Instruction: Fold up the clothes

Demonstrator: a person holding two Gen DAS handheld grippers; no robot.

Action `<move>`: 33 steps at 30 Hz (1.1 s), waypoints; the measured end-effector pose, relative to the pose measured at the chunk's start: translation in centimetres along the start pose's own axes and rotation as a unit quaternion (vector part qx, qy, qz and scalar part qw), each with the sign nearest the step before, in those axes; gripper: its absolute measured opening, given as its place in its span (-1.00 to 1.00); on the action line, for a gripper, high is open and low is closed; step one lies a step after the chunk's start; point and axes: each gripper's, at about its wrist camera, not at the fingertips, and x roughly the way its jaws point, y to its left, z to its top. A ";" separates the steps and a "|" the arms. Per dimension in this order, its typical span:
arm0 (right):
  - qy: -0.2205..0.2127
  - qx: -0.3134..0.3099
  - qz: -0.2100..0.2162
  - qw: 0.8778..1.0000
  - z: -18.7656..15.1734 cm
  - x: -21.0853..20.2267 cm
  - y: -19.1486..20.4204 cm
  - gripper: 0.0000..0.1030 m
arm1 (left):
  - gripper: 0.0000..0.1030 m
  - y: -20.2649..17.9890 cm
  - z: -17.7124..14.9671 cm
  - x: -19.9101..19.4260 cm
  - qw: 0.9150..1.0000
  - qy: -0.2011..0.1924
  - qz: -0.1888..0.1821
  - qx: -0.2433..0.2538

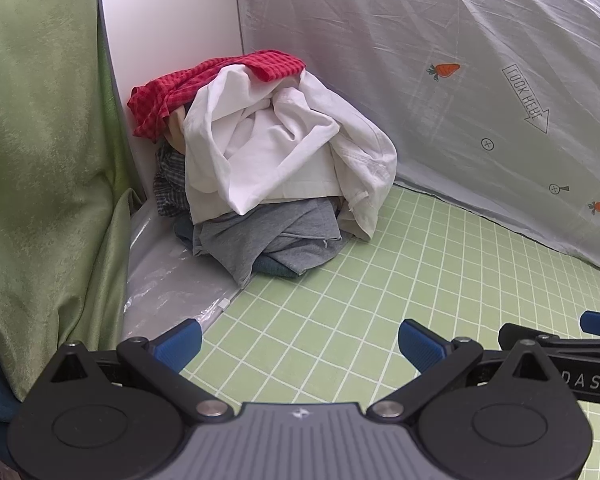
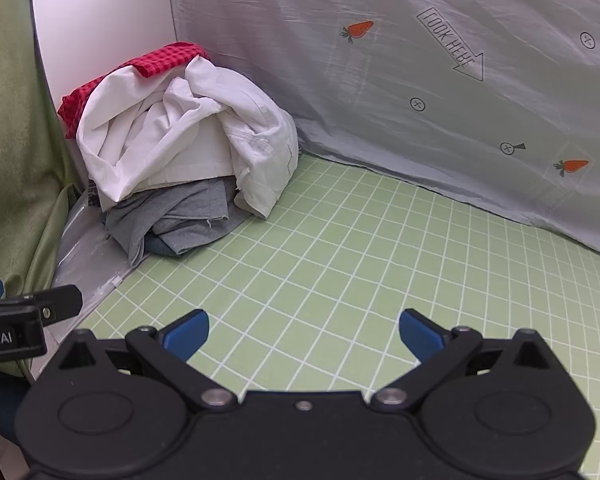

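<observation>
My left gripper (image 1: 300,344) and right gripper (image 2: 304,336) both hover spread wide, nothing between the fingers, over the green grid mat (image 2: 340,264). The clothes pile (image 1: 268,160) sits heaped in the far corner: red checked cloth (image 1: 220,80) atop a white garment (image 2: 172,136), grey fabric (image 2: 180,216) beneath; lower layers unclear.

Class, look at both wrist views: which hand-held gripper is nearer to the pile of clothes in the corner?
Left, though only slightly. The left hand-held gripper sits on the pile of clothes' side; the right hand-held gripper is beside it, farther along the green grid mat. Both are open, touching nothing.
</observation>
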 end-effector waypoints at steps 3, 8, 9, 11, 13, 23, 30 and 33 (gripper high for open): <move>-0.003 0.002 0.002 1.000 0.2 0.0 0.0 0.99 | 1.00 -0.2 0.1 0.1 1.000 0.002 0.000 0.001; -0.003 0.001 0.003 1.000 0.2 0.3 -0.3 0.99 | 1.00 -0.4 0.2 0.1 1.000 0.005 0.001 0.003; -0.003 0.001 0.004 1.000 0.2 0.3 -0.4 0.99 | 1.00 -0.5 0.2 0.1 1.000 0.005 0.002 0.003; -0.002 0.001 0.005 1.000 0.0 0.4 -0.6 0.99 | 1.00 -0.7 0.2 0.1 1.000 0.005 0.004 0.003; 0.000 0.002 0.006 1.000 0.0 0.5 -0.6 0.99 | 1.00 -0.7 0.2 0.2 1.000 0.006 0.005 0.003; 0.005 0.009 0.005 1.000 0.0 0.7 -1.0 0.99 | 1.00 -0.9 0.3 0.4 1.000 0.008 0.004 0.008; 0.007 0.014 0.003 1.000 0.0 0.8 -1.1 0.99 | 1.00 -1.2 0.1 0.5 1.000 0.008 0.005 0.012; 0.007 0.015 0.003 1.000 0.0 0.9 -1.1 0.99 | 1.00 -1.2 0.1 0.6 1.000 0.008 0.005 0.012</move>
